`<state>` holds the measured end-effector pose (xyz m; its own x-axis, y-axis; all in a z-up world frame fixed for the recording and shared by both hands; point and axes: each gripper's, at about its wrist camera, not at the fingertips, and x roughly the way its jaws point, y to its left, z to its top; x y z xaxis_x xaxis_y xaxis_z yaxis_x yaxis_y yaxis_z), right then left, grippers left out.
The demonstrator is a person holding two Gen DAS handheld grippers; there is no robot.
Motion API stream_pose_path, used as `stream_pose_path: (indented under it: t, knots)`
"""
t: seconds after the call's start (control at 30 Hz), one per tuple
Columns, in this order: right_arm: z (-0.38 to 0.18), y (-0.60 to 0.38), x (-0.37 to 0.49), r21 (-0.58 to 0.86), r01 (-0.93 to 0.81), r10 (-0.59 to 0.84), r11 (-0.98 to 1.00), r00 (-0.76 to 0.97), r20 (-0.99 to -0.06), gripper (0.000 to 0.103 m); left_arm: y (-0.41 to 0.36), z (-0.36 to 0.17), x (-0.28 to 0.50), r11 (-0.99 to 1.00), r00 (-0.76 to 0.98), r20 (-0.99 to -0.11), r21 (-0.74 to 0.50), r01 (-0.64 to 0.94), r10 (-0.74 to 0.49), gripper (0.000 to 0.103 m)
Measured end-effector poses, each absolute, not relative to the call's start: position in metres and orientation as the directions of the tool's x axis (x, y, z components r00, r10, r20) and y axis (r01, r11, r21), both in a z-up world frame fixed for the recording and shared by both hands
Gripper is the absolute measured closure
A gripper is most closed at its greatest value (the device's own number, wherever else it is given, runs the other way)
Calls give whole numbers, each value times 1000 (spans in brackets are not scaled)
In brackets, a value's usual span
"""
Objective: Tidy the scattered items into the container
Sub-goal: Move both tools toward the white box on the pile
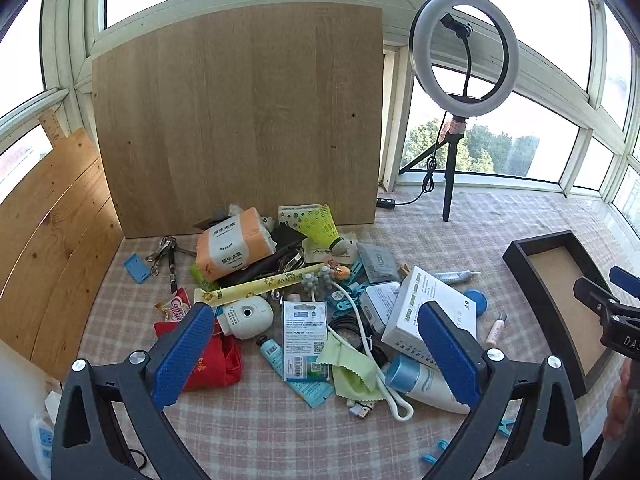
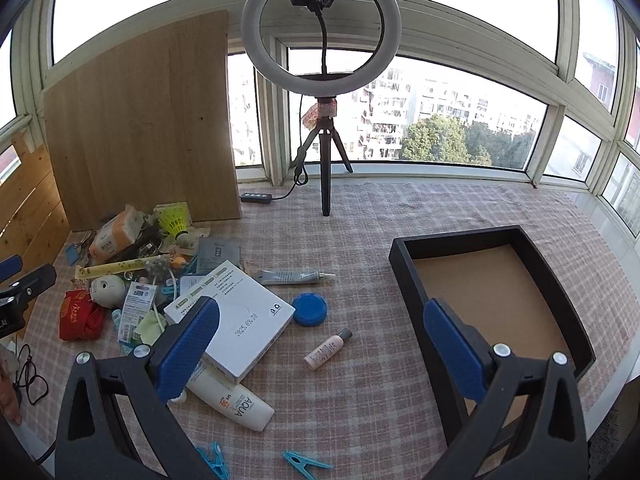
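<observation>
Gaping wide, both hand-held grippers hold nothing; black-walled, brown-floored container sits empty.

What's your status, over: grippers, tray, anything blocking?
Left gripper and right gripper open, holding nothing. Black tray holds no items; clutter pile unsorted on the cloth. Path to tray unobstructed, over.

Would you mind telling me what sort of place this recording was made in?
Probably an enclosed apartment balcony or sunroom, set up for filming. White-framed windows wrap around it, overlooking residential blocks and trees. A white ring light on a black tripod stands on the pink checked cloth, where household clutter lies beside a black rectangular tray.
</observation>
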<state>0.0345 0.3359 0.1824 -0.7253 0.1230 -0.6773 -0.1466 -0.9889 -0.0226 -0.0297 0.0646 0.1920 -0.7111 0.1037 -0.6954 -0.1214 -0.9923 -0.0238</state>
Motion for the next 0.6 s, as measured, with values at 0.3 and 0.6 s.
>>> stream_pose_path:
  t: [0.3,0.6]
  knots:
    - [133,349,-7,29,-126,59,-992,-643,-764,16,111,156,-65,-977,-640,-755,-7,-215,146,5]
    - [74,354,-40,165,-109,-84,-980,-525,-847,46,138,120,-83,-962,-566,-807,-8,-272,167,14]
